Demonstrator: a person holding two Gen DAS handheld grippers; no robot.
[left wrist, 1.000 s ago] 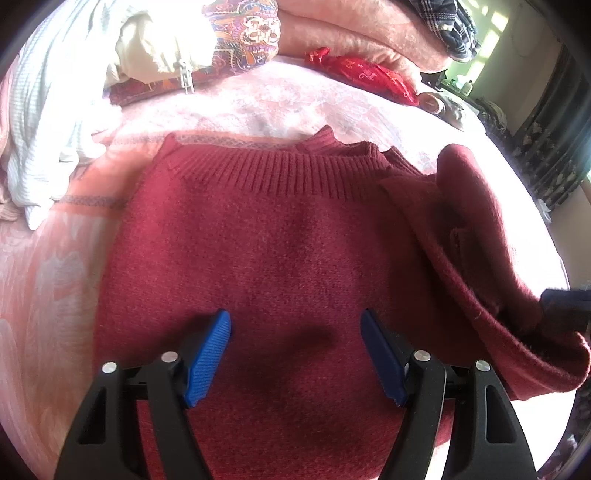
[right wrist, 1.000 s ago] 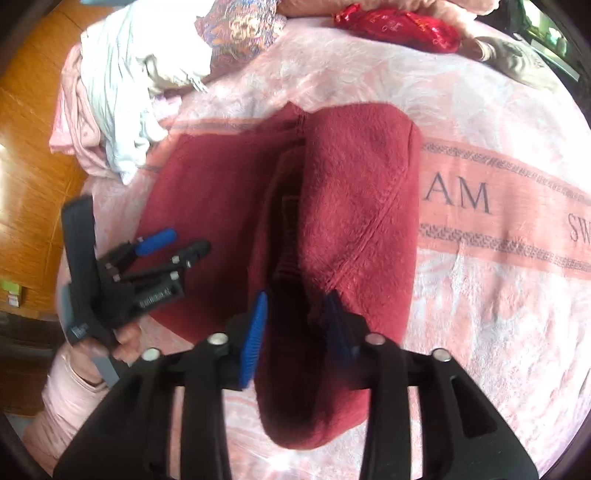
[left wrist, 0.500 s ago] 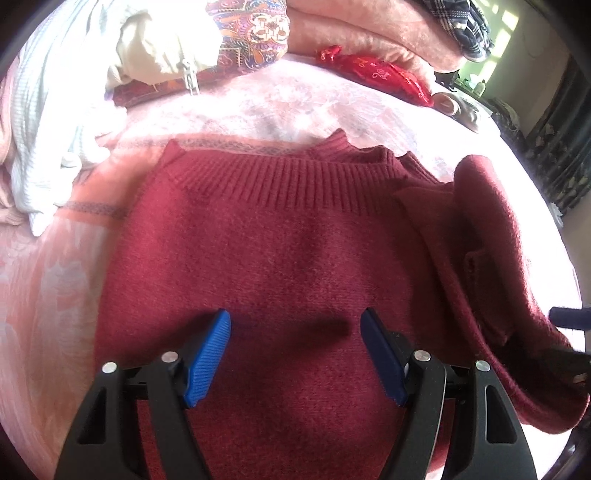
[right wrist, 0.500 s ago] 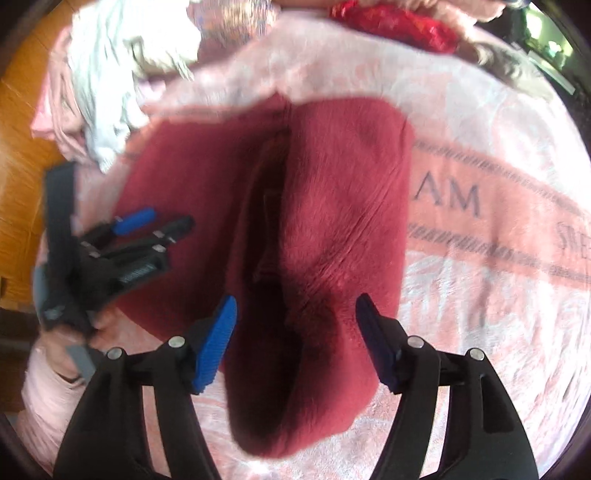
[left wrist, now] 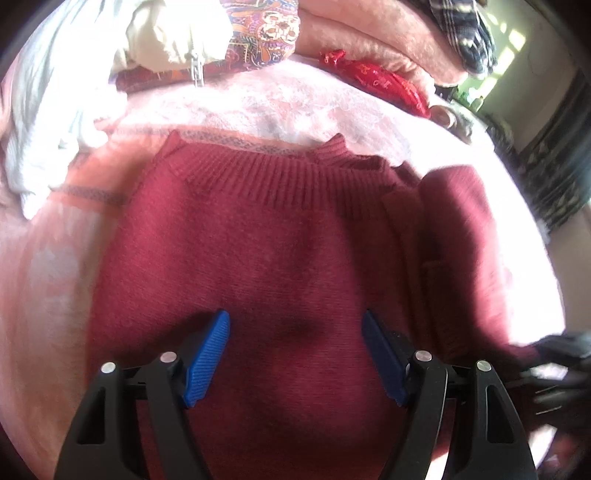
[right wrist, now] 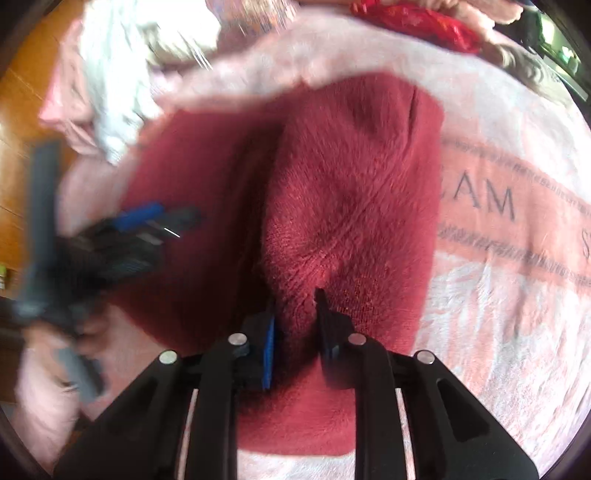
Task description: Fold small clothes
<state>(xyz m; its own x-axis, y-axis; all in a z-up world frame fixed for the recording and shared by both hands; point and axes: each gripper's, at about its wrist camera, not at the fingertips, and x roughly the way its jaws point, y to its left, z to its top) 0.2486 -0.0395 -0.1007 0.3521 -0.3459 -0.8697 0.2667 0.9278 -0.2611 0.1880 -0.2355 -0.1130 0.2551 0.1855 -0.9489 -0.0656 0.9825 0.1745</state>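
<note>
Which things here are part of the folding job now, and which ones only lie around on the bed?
Part of the job:
- dark red sweater, spread on the pink blanket
- its folded-over sleeve
- right gripper, fingers just closed on the sleeve
- left gripper, open above the sweater

Lying about:
- white clothes
- patterned cloth
- red pouch
- plaid cloth

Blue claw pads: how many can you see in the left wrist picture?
2. One pad sits left over the dark red sweater, the other right. The right claw at the edge is too blurry to count pads.
</note>
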